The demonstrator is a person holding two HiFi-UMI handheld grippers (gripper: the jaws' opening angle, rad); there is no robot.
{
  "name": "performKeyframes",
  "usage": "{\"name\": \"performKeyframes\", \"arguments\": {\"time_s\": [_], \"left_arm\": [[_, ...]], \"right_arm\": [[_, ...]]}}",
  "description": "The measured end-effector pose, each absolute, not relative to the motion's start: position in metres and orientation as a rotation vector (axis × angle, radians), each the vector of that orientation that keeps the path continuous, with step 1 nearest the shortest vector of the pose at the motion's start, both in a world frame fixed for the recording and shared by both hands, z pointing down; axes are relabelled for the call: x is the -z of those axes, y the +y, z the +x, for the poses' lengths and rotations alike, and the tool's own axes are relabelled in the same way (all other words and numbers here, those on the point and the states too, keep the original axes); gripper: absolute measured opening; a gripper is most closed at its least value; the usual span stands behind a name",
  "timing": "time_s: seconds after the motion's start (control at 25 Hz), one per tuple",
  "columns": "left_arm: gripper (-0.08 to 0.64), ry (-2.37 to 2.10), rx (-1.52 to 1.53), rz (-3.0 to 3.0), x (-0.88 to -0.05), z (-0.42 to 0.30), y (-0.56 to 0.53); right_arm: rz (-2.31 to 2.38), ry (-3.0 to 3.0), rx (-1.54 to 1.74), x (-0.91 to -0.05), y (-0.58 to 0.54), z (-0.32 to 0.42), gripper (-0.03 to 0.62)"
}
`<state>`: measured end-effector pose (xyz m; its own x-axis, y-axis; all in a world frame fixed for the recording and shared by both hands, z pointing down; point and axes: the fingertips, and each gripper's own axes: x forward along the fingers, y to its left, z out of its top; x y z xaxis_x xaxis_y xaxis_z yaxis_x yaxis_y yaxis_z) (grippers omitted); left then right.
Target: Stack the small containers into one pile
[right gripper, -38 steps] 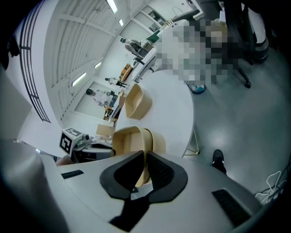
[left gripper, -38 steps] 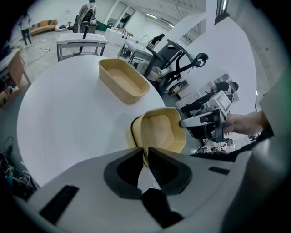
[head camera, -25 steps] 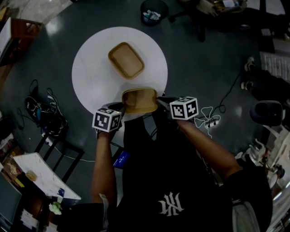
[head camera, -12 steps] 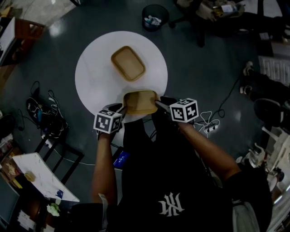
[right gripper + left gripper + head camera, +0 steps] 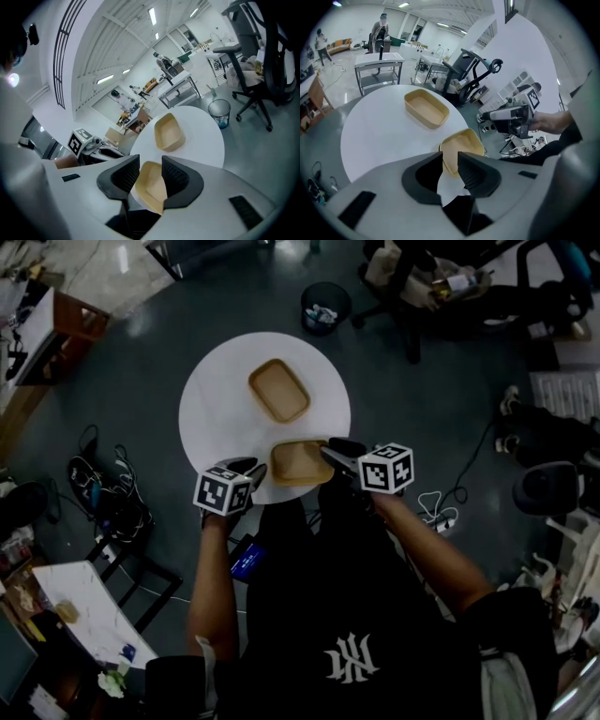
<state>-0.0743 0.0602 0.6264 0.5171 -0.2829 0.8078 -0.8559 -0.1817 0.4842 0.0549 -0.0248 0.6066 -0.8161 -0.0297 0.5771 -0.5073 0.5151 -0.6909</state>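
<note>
Two tan tub-like containers lie apart on the round white table (image 5: 216, 409). The far container (image 5: 279, 390) sits near the table's middle. The near container (image 5: 300, 462) rests upright at the table's near edge, between my two grippers. My left gripper (image 5: 255, 468) is at its left end, open, with the rim just beyond the fingertips in the left gripper view (image 5: 450, 161). My right gripper (image 5: 328, 448) is at its right end, open wide. In the right gripper view (image 5: 151, 173) the near container (image 5: 149, 187) shows in the gap, untouched by the pads.
A dark waste bin (image 5: 325, 307) stands on the floor beyond the table. Cables (image 5: 103, 493) lie on the floor at the left and an office chair (image 5: 262, 61) stands to the right. A small white side table (image 5: 84, 610) is at the lower left.
Both grippers have opened and let go of the near container, which now rests on the table's near edge. The head view has pulled back, so the table looks smaller.
</note>
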Motion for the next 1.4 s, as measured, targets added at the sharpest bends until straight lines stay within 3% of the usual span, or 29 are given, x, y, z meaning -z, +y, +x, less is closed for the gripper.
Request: {"name": "performKeyframes", "arguments": {"time_s": [0.68,1.4], "left_arm": [[0.094,-0.821,-0.826,1.974,-0.562,-0.16,0.023],[0.094,-0.627,-1.039,2.072,-0.577,-0.188,-0.072]], "right_arm": [[0.674,-2.448,-1.436,-0.546,-0.03,-0.024,0.164],[1.006,-2.327,-1.698,-0.583,-0.067,-0.008,0.163]]}}
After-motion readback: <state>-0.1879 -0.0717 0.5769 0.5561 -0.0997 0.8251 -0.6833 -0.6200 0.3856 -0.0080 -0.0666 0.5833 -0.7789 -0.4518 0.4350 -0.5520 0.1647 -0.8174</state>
